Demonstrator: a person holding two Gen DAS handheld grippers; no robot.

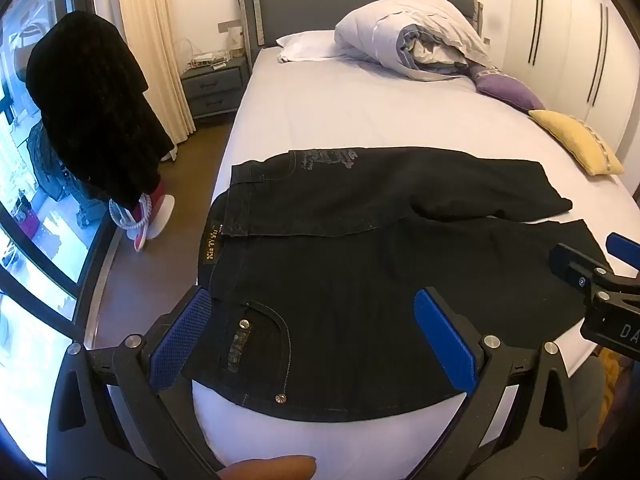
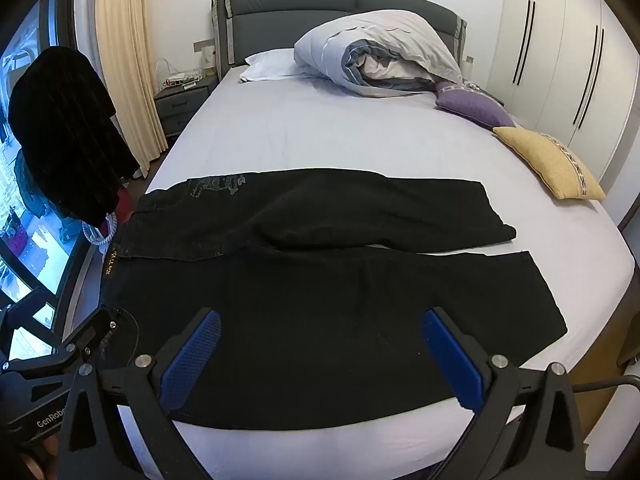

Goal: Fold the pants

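Black pants lie spread across the foot of a bed, waistband toward the window side and the two legs running off toward the wardrobe side, parted in a narrow V. The far leg shows creases near the crotch; the near leg lies flatter, its hem close to the mattress corner.

The left claw hangs spread wide over the front pocket by the waistband, grasping nothing, while the right claw hangs equally spread over the near leg, also empty. Whether either set of pads actually touches the cloth is hard to judge through the fisheye lens.

No fold looks made yet; the likely first step is laying one leg over the other.

The risks lie in the fabric. A shallow pinch could lift only the top layer of denim, leaving the back panel behind and bunching the fold. The near edge sits close to the mattress rim, so a drag toward the person could pull the pants off the bed. Unequal lifts by the two claws would skew the legs and trap the far leg's creases.

A bundled duvet, a purple cushion and a yellow cushion lie well apart, up the bed.
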